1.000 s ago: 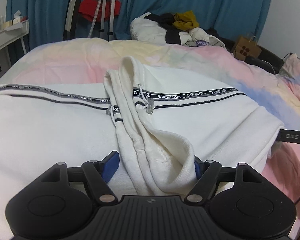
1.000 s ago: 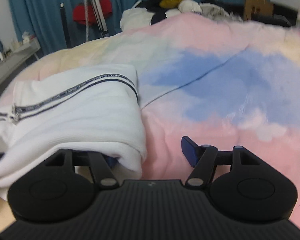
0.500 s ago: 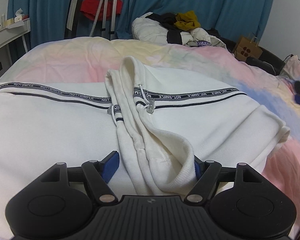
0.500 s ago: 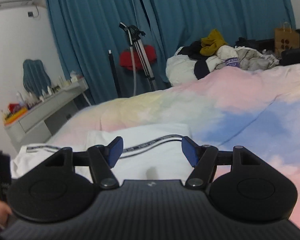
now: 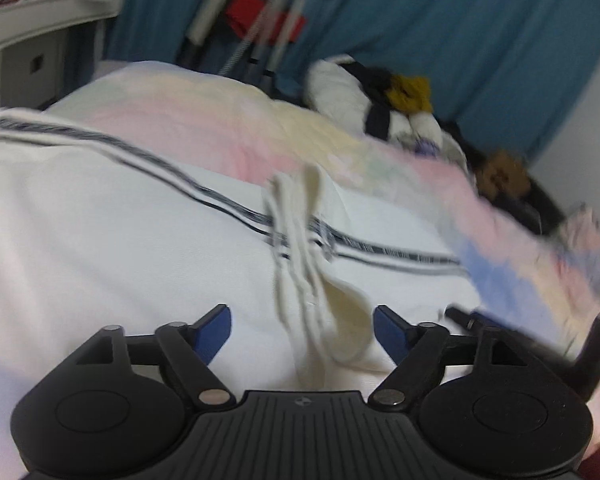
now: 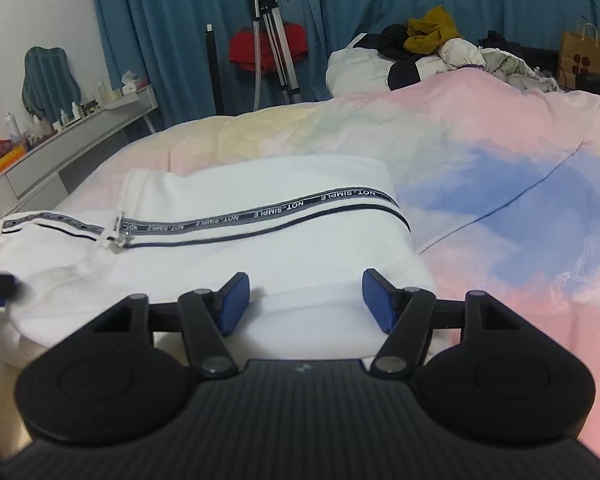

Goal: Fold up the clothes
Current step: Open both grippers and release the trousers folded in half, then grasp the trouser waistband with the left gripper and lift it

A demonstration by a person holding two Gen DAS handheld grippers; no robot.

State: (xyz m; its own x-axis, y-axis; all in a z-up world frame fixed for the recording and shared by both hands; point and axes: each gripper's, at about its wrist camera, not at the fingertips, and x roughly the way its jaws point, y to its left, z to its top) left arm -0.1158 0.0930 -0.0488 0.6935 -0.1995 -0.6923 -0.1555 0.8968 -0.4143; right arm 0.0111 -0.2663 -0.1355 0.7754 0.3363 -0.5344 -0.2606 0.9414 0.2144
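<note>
A white hoodie (image 5: 112,240) with a dark lettered chest stripe lies folded on the pastel bedspread (image 5: 204,120). Its hood (image 5: 320,292) runs toward my left gripper (image 5: 302,330), which is open, with the hood's end between its blue pads. The left wrist view is blurred. In the right wrist view the hoodie (image 6: 260,248) lies in front of my right gripper (image 6: 304,300), which is open over its near right edge and holds nothing. The right gripper also shows at the right of the left wrist view (image 5: 540,344).
A pile of clothes (image 6: 428,52) lies at the far end of the bed. A tripod (image 6: 272,36) with a red cloth stands by blue curtains. A white desk (image 6: 60,144) with small items is at the left. A paper bag (image 6: 584,56) stands far right.
The left gripper has swung and tilted, blurring its view. The right gripper has come back down over the hoodie's right edge after lifting away. Both stay open.
</note>
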